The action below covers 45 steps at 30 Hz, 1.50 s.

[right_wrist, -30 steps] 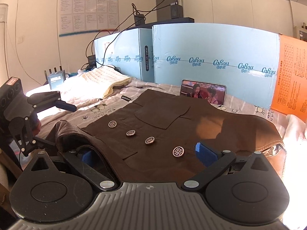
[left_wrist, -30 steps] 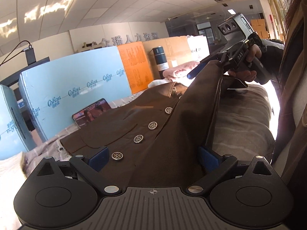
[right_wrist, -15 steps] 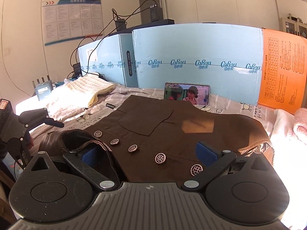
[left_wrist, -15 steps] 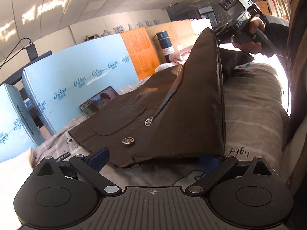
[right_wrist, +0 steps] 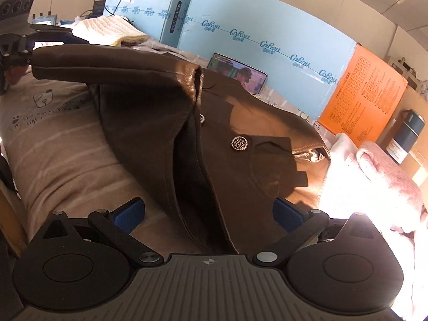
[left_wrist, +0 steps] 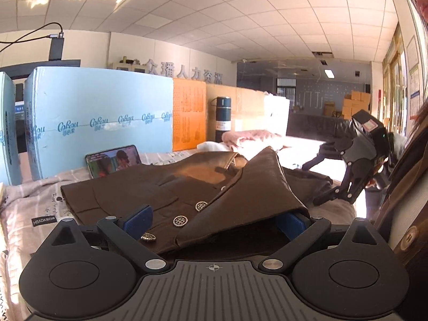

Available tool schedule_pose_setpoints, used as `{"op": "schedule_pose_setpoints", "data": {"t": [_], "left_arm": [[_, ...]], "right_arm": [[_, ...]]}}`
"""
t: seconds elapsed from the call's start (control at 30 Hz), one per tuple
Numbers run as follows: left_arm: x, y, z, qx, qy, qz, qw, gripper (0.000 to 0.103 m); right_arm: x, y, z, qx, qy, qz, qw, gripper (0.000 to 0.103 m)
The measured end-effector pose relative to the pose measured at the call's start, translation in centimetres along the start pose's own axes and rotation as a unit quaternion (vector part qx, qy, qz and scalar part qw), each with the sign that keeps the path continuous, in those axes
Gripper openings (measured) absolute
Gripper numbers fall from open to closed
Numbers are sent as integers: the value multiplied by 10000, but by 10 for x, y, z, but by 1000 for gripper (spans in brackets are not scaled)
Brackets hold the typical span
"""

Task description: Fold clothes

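A brown jacket (left_wrist: 149, 187) with metal buttons (left_wrist: 179, 220) lies on the bed. Its near side is folded over onto the front as a raised flap (left_wrist: 256, 187). My left gripper (left_wrist: 214, 220) stands wide open at the flap's near edge, fabric draped between its blue pads (left_wrist: 137, 218). In the right wrist view the jacket (right_wrist: 254, 144) shows with the folded sleeve (right_wrist: 120, 64) lifted. My right gripper (right_wrist: 207, 214) is open over the jacket's fold, its pads (right_wrist: 128, 214) apart. The left gripper (right_wrist: 16, 34) appears at the far left there, the right gripper (left_wrist: 355, 155) at the right in the left wrist view.
Light-blue foam boards (left_wrist: 101, 115) and an orange board (left_wrist: 188, 117) stand behind the bed. A phone (left_wrist: 113, 160) leans on the board. A pink garment (right_wrist: 385, 171), a dark flask (left_wrist: 223, 117) and a cream knit (right_wrist: 107, 29) lie around. Striped bedding (right_wrist: 58, 144) covers the bed.
The lifted jacket side has come down onto the jacket front as a fold. Both grippers have moved lower and forward; the right one has tilted and sits apart from the cloth's far end.
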<state>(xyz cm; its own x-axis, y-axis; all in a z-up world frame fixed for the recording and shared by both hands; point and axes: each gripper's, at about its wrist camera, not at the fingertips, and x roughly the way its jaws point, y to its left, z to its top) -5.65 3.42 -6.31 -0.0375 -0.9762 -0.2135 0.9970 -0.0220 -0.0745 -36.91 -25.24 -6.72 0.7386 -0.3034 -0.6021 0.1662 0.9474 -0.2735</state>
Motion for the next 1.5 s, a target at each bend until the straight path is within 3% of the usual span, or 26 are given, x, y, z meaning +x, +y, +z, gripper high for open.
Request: {"op": "schedule_pose_setpoints", "data": {"t": [0.07, 0.2, 0.37, 0.5, 0.57, 0.67, 0.73, 0.87, 1.0, 1.1, 1.27, 1.43, 1.5], "left_arm": [[-4, 9, 4, -440, -243, 78, 9987, 100], [-2, 28, 12, -1159, -320, 297, 9923, 100], [-8, 26, 13, -1028, -272, 269, 9940, 100], [-12, 20, 6, -949, -151, 230, 9951, 101], [-15, 17, 4, -906, -128, 308, 9953, 102], [-29, 13, 2, -651, -156, 579, 9961, 102], [-43, 12, 0, -498, -211, 650, 9964, 102], [-49, -1, -7, 234, 157, 181, 9994, 103], [-33, -13, -15, 911, 618, -24, 9939, 103], [-23, -9, -18, 926, 672, 163, 9933, 103], [-1, -8, -13, 1056, 249, 624, 9921, 103], [3, -7, -8, 1030, 138, 264, 9942, 103], [6, -6, -6, 908, 218, 141, 9955, 103]], "right_arm": [[0, -5, -4, 108, 10, -62, 9999, 103], [2, -8, -7, 143, -44, -75, 9999, 103], [-5, 20, 20, -371, -763, 495, 9952, 103], [5, 50, 63, -1208, -1687, 664, 9760, 103], [18, 63, 84, -1500, -1820, 933, 9673, 103], [37, 79, 103, -1890, -1696, 1216, 9595, 103], [43, 76, 110, -1695, -1681, 1254, 9630, 103], [45, 60, 124, -931, -1644, 1529, 9700, 103], [49, 53, 130, -510, -1489, 1470, 9765, 103], [47, 49, 129, -259, -1455, 1501, 9776, 103], [34, 54, 122, -393, -1498, 1570, 9754, 103], [20, 63, 87, -893, -1087, 1315, 9813, 103], [18, 61, 68, -930, -739, 1040, 9875, 103]]}}
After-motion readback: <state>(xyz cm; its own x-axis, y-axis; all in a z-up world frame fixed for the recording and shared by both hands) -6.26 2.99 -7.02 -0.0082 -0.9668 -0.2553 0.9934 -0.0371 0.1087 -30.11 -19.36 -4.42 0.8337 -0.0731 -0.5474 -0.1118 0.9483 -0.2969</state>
